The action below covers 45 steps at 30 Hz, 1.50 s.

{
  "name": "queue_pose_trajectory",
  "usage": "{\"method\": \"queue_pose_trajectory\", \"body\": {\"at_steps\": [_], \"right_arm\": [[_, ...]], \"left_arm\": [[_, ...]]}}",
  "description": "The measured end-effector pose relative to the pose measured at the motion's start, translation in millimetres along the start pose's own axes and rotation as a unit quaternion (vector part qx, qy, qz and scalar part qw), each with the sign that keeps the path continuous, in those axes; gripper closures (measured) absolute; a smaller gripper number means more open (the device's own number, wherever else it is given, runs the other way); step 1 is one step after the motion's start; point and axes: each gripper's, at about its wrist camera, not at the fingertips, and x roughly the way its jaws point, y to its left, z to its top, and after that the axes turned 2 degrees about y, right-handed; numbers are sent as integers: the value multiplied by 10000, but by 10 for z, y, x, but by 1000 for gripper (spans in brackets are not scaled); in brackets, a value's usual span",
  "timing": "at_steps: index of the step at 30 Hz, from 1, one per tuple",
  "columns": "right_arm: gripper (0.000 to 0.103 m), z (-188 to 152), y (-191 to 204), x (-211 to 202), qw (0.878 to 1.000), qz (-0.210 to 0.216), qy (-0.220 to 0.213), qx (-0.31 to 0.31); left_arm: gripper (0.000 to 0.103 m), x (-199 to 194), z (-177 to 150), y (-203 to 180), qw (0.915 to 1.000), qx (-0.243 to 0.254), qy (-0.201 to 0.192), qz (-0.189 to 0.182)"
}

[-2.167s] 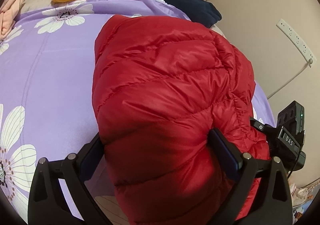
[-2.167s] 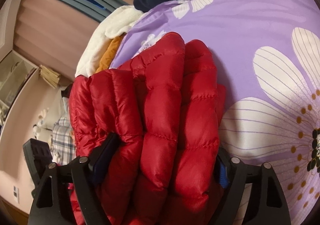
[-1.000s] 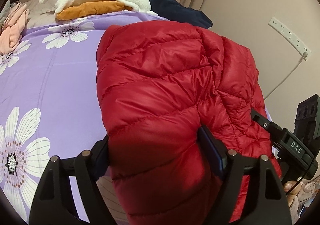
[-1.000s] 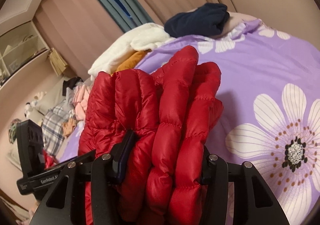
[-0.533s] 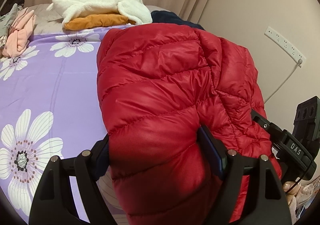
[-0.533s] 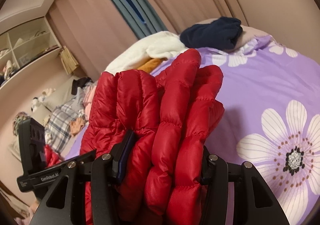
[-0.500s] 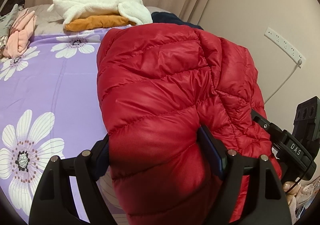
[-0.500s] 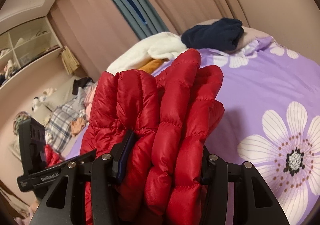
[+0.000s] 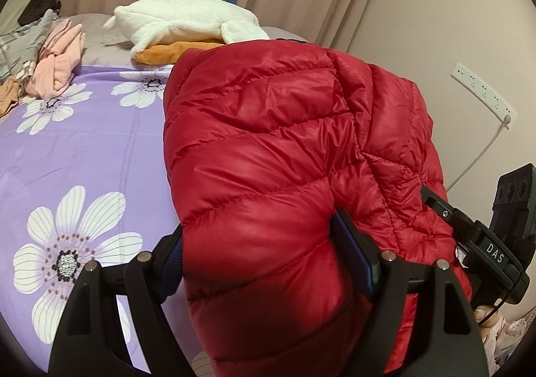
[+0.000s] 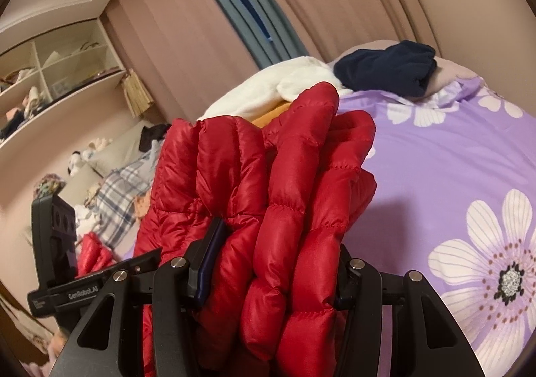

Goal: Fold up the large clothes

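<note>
A folded red puffer jacket (image 9: 268, 149) is held in the air above a bed with a purple flowered cover (image 9: 83, 149). My left gripper (image 9: 264, 243) is shut on a thick bundle of the red puffer jacket. My right gripper (image 10: 274, 263) is shut on the other side of the jacket (image 10: 268, 176), several quilted layers bunched between its jaws. The right gripper also shows at the right edge of the left wrist view (image 9: 482, 249). The left gripper shows at the left of the right wrist view (image 10: 67, 290).
Folded white and orange clothes (image 9: 187, 28) lie at the head of the bed, with a navy garment (image 10: 385, 68) beside them. Pink and plaid clothes (image 9: 57, 58) lie at the left. A power strip (image 9: 482, 92) hangs on the right wall. Shelves (image 10: 50, 75) stand beyond.
Both grippers have lifted the jacket higher off the bed and tilted up, so more of the curtains and room shows. The grips have not changed.
</note>
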Motion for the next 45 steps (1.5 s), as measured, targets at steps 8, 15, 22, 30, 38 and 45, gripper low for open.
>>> {"method": "queue_pose_trajectory", "body": {"at_steps": [8,15,22,30,38,45], "right_arm": [[50,27,98,119,9998,109,84,-119],[50,72,152,251,9995,190,153,-217],[50,126,174,370,9990,281,228,-265],[50,167,167,478,9983,378,297,-325],[50,186,204,527,9979,431,293,-383],[50,207,236,611,9974,491,314,-435]], "left_arm": [[23,-56,9,77,9998,-123,-41,136],[23,-80,40,203,9996,-207,-74,201],[23,-95,76,292,9992,-280,-122,275],[23,-110,127,368,9988,-329,-167,337],[23,-138,195,440,9983,-353,-234,391],[23,-128,237,510,9979,-396,-276,424]]}}
